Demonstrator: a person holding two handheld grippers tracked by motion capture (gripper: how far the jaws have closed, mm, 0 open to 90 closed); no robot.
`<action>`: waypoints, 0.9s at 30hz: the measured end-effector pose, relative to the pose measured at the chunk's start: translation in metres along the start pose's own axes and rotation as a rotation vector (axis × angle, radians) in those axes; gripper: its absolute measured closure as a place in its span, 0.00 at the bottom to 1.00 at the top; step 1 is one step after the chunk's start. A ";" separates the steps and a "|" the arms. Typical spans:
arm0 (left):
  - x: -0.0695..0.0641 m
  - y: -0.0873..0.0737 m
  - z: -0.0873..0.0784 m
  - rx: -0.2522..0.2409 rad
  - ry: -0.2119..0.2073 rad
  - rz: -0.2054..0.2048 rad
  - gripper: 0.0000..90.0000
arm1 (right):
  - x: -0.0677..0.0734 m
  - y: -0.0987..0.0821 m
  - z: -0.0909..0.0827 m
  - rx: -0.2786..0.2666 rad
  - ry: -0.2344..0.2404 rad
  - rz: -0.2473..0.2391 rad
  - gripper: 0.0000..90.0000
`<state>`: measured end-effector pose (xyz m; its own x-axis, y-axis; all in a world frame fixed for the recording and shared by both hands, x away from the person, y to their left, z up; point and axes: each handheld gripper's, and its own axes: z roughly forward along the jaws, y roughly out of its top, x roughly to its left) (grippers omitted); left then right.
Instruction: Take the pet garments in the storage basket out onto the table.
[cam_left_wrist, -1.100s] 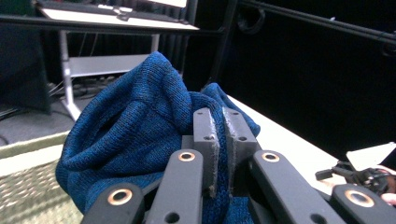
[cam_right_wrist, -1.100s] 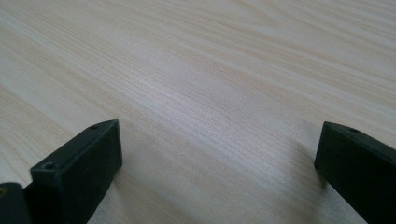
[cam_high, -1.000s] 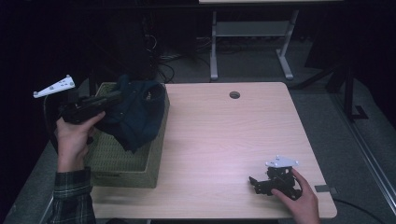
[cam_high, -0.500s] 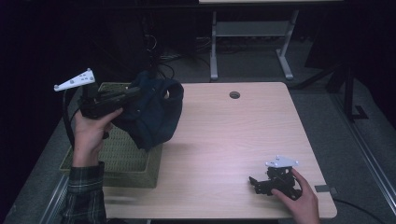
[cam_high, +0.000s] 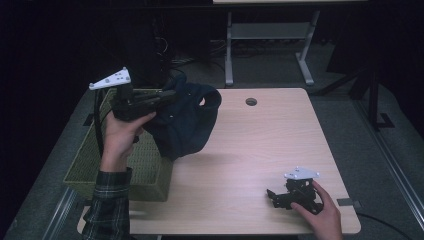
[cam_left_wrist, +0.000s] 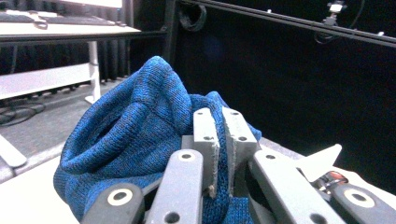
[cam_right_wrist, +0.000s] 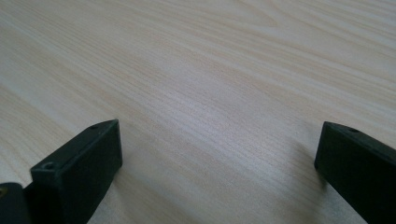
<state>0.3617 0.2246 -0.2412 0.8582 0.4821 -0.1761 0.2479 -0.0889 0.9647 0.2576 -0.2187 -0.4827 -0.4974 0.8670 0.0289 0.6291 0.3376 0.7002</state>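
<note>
Above the near-left part of the wooden table (cam_high: 280, 145), just over the rim of the green woven basket (cam_high: 125, 165), the left gripper (cam_high: 167, 97) holds a dark blue knitted garment (cam_high: 187, 125) in the air. Its jaws are pressed together on a fold of the cloth; in the left gripper view the two pads stand almost touching, with a thin layer of knit pinched between them. The garment (cam_left_wrist: 135, 140) is a ribbed knit, bright blue flecked with darker thread up close, nearly navy from above. It hangs bunched and rounded, with a rolled, thick edge curling along one side and a small gap showing near its top in the high view. Its lower end droops beside the basket's right wall and over the table's left edge, casting a soft shadow on the wood.

Toward the table's near-right corner, well apart from the basket, the right gripper (cam_high: 280, 196) rests on the wood under the person's hand. Its jaws stand wide apart, with bare tabletop (cam_right_wrist: 224, 93) between them.
</note>
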 end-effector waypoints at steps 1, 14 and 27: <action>-0.001 0.000 0.004 0.004 -0.006 0.002 0.94 | 0.000 0.000 0.000 0.000 0.000 0.000 0.00; -0.013 0.000 0.052 0.051 -0.085 0.016 0.94 | 0.000 0.000 0.000 0.000 -0.001 -0.002 0.01; -0.019 -0.017 0.106 0.128 -0.139 0.021 0.95 | 0.000 0.000 0.000 0.000 -0.001 -0.002 0.01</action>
<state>0.3889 0.1248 -0.2747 0.9155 0.3548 -0.1899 0.2767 -0.2121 0.9373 0.2576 -0.2188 -0.4827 -0.4979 0.8668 0.0270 0.6280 0.3390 0.7005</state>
